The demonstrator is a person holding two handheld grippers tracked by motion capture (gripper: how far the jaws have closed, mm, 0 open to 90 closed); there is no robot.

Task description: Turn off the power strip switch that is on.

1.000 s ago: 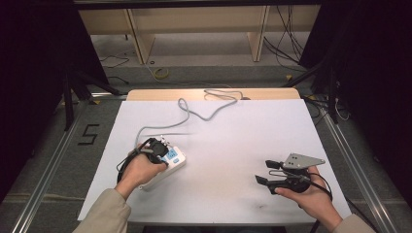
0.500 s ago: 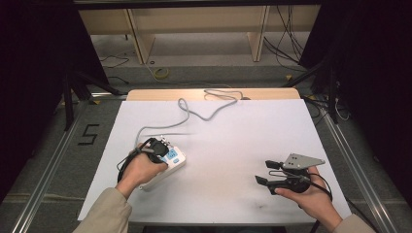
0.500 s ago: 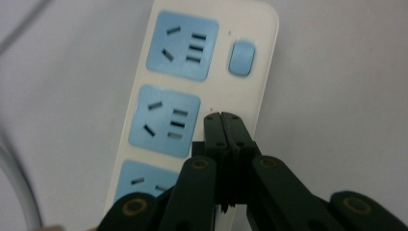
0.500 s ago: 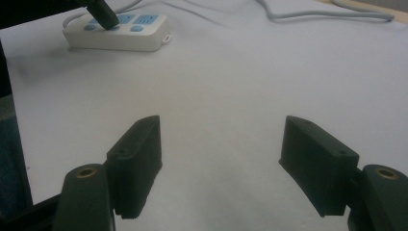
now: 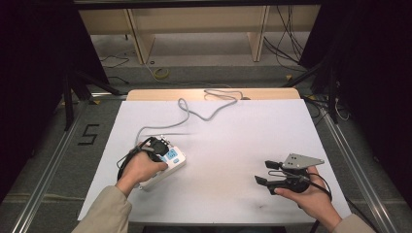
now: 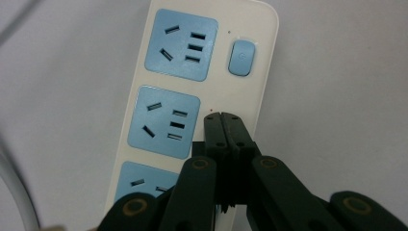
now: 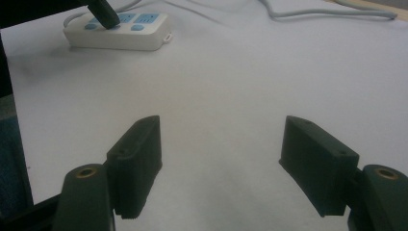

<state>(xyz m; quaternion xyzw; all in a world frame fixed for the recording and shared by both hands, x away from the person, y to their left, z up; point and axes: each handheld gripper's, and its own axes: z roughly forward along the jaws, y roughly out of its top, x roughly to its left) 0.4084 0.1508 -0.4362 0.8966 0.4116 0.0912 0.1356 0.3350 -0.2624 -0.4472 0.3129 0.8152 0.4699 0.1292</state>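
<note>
Hands come in from the bottom edge of the high view, one on each gripper, over a white table [image 5: 233,145]. The right hand [image 5: 308,196] holds the right gripper [image 5: 265,172] low over the near right part of the table, a grey plate [image 5: 302,160] on top of it. Its jaws stand wide apart with nothing between them; in the right gripper view, bare table surface shows in the gap, and the tips point across the table toward the strip.

The left hand [image 5: 143,167] holds the left gripper [image 5: 163,151] at the near left, tipped down onto a white power strip [image 5: 167,165]. That gripper's jaws are pressed together, holding nothing, and their joined tip rests on or just above the strip's cream face beside the middle blue socket [image 6: 163,122], just below the blue switch [image 6: 240,57]; whether it touches cannot be told. The right gripper view shows the same black tip [image 7: 103,14] down on the strip [image 7: 118,33].

The strip lies flat on the table, slanting away toward the right. From it a grey cable [image 5: 194,114] runs in loops up the table to the far edge, where a strip of bare wood [image 5: 145,94] shows beyond the white surface. Farther off are a grey floor [image 5: 204,73] and wooden frame legs [image 5: 138,41].
</note>
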